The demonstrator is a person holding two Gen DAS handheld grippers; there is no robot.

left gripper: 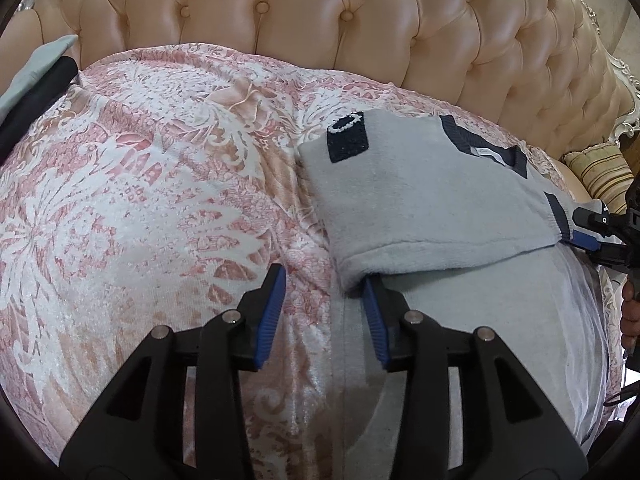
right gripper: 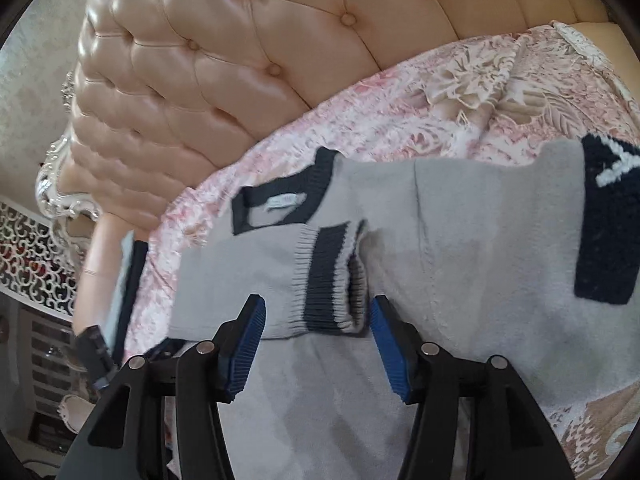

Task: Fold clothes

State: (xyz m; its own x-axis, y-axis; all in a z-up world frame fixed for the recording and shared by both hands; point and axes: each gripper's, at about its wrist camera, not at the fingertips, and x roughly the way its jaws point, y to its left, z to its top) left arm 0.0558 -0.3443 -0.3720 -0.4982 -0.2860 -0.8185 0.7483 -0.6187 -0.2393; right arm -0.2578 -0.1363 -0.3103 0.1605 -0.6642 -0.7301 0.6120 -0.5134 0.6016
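A grey knit sweater with a dark neckband and dark patches lies folded over on the pink patterned bedspread. My left gripper is open at the sweater's near folded edge. Its right finger rests on grey cloth just under that fold, and its left finger is over the bedspread. My right gripper is open too. The striped sleeve cuff lies between its fingers, with a gap on the left side. In the left wrist view the right gripper shows at the cuff's end.
A tufted peach headboard runs along the far side of the bed. A striped cushion sits at the right. Another grey and dark garment lies at the far left. A carved silver bed frame edge and white lattice furniture stand beyond.
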